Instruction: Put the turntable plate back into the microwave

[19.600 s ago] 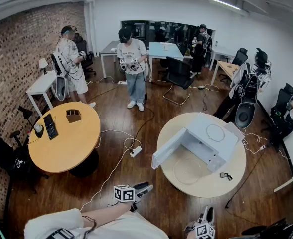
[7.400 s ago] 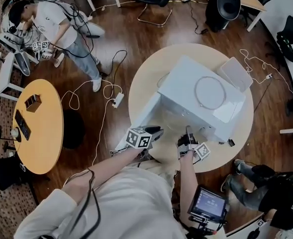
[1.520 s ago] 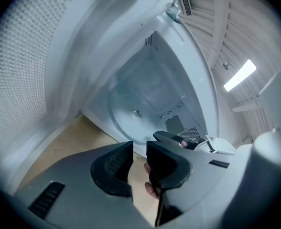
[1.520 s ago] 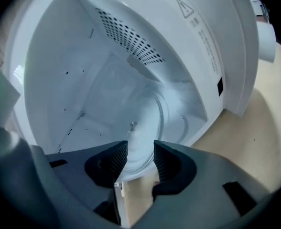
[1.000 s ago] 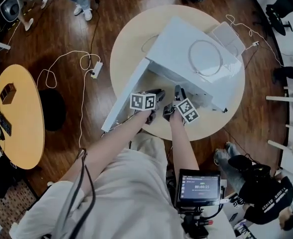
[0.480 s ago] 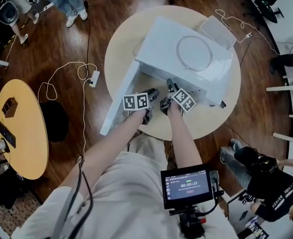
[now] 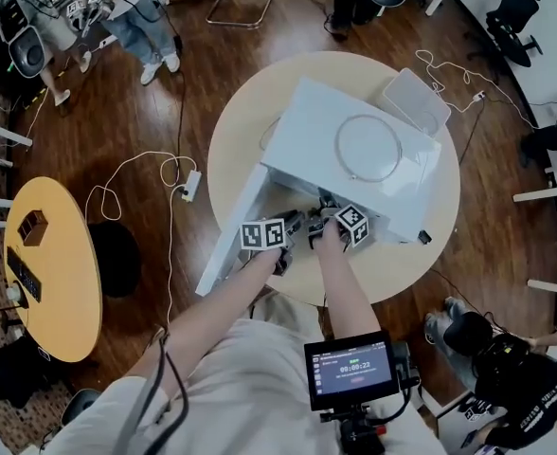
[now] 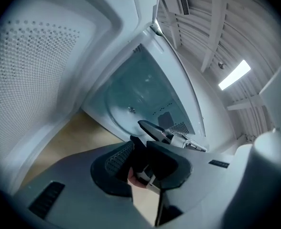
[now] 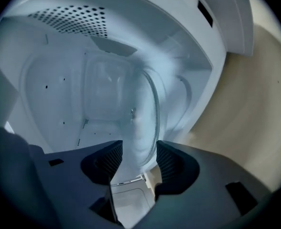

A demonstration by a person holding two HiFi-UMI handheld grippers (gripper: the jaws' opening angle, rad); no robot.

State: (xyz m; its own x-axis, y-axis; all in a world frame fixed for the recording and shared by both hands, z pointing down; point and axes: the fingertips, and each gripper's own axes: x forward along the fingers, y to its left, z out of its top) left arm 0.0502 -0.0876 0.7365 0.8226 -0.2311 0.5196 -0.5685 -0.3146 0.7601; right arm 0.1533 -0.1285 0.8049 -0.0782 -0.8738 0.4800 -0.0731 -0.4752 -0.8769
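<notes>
The white microwave (image 7: 297, 131) stands on a round table (image 7: 236, 154) with its door (image 7: 229, 245) swung open to the left. Both grippers reach into its mouth. The clear glass turntable plate (image 9: 141, 106) is inside the cavity, also seen in the left gripper view (image 8: 128, 97). My right gripper (image 9: 139, 157) (image 7: 324, 209) has just been opening its jaws; they stand wide, the plate's near rim lies between the pads, and neither pad presses on it. My left gripper (image 8: 139, 156) (image 7: 293, 222) hovers at the opening with a narrow gap and nothing in it.
A thin ring (image 7: 368, 147) lies on top of the microwave. A flat white box (image 7: 416, 100) and a cable sit behind it on the table. A second round table (image 7: 56, 273) stands to the left, and people stand at the far left.
The right gripper has rolled and sunk a little, deeper into the microwave's mouth. The left gripper has stayed at the opening. The head view has shifted.
</notes>
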